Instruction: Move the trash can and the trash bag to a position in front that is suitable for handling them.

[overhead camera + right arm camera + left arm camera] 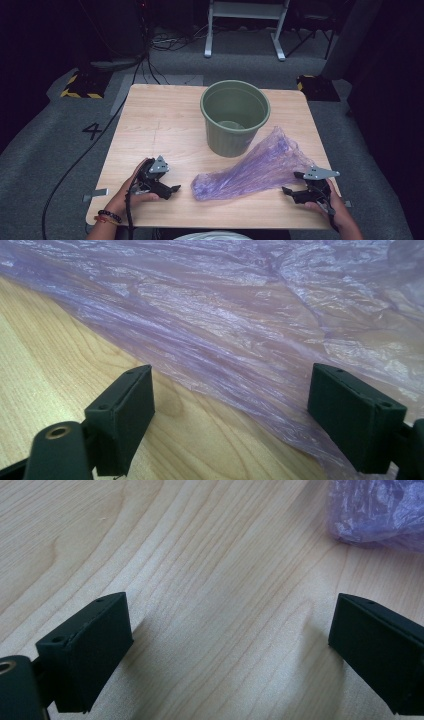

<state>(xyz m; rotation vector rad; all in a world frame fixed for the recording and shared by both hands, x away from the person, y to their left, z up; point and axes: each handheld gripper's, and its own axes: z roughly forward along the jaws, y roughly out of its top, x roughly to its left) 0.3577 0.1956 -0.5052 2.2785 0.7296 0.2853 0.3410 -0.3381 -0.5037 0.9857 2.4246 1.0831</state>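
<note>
A green plastic bin [235,117] stands upright at the table's middle back. A crumpled purple plastic bag [255,167] lies flat in front of it, stretching from the front middle toward the right. My left gripper [170,189] rests low at the front left, open, pointing at the bag's near end [380,510], with bare wood between its jaws. At the front right my right gripper [292,185] is open, its jaws just short of the bag's edge [240,330], with nothing pinched between them.
The wooden table [160,125] has bare wood on its left half. A black cable [80,155] runs along the carpet at left. A white frame's legs [245,30] and yellow-black floor blocks [82,85] stand behind the table.
</note>
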